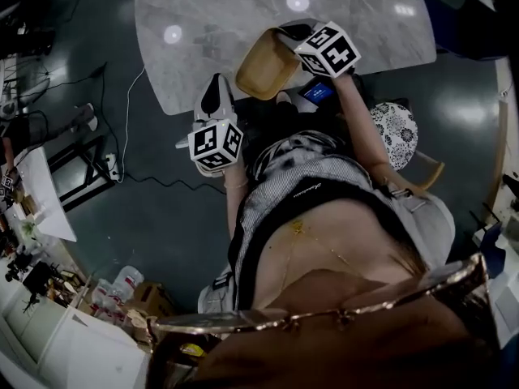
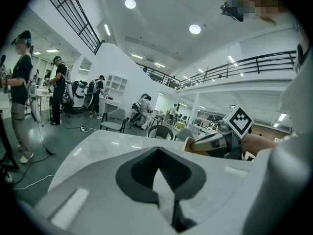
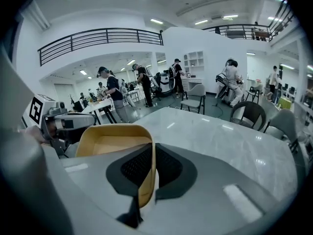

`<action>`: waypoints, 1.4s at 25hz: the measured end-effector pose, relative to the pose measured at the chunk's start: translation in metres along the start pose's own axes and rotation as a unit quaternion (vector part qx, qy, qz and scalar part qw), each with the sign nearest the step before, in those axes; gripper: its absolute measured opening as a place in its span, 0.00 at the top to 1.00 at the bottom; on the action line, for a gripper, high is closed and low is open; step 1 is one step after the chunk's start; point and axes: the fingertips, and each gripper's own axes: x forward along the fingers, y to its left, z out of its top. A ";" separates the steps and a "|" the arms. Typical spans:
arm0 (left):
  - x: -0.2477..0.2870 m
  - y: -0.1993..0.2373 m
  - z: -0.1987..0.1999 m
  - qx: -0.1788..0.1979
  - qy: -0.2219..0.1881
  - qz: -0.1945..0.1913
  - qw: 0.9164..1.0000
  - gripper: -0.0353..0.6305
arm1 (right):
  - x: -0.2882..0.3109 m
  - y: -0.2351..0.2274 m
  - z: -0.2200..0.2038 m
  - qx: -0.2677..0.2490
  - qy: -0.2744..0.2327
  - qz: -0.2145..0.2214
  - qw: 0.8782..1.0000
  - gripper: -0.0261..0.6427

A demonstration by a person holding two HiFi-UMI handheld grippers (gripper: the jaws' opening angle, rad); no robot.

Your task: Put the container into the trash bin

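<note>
Right gripper (image 3: 152,160) clenched on one wall of the container (image 3: 110,146); container tan, shallow, round-cornered, held over the marble table's (image 3: 220,141) edge; left gripper (image 2: 157,160) closed, empty.

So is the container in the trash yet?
Not yet. Done: the right tool grips the tan container by its wall, and it looks lifted off the table. In hand: just that container; the left tool is shut and empty. Left: carrying it to the trash bin, which no picture shows, and dropping it in.
</note>
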 end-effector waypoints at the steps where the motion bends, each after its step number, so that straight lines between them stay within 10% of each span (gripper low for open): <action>1: -0.004 0.003 0.000 0.000 -0.004 0.003 1.000 0.95 | 0.001 0.004 0.002 -0.003 -0.002 0.003 1.000 0.91; 35: -0.350 0.210 -0.058 -0.046 -0.040 0.178 0.982 0.95 | 0.134 0.414 0.005 -0.134 0.051 0.170 0.975 0.91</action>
